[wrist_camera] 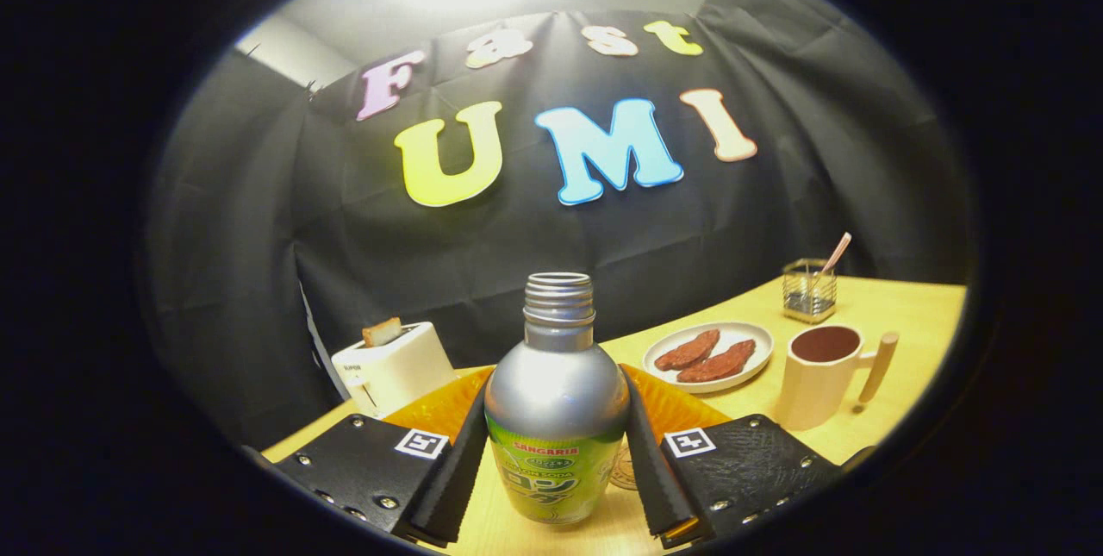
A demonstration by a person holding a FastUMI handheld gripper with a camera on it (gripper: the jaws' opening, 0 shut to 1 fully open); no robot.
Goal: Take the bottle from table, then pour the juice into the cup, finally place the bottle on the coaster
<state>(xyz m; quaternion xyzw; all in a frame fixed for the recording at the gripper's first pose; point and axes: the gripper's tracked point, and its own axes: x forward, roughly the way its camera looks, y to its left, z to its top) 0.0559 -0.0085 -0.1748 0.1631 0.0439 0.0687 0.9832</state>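
Both fingers of the gripper (556,452) press the uncapped bottle (556,405) between them (seemingly gripped). Pouring into the cup (819,385), at two o'clock, remains; likewise the coaster (622,471).

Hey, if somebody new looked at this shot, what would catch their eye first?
The silver, uncapped bottle, upright with the gripper shut on it. Beyond, to the right, stands a cream cup with a wooden handle, beside a plate holding two brown pieces.
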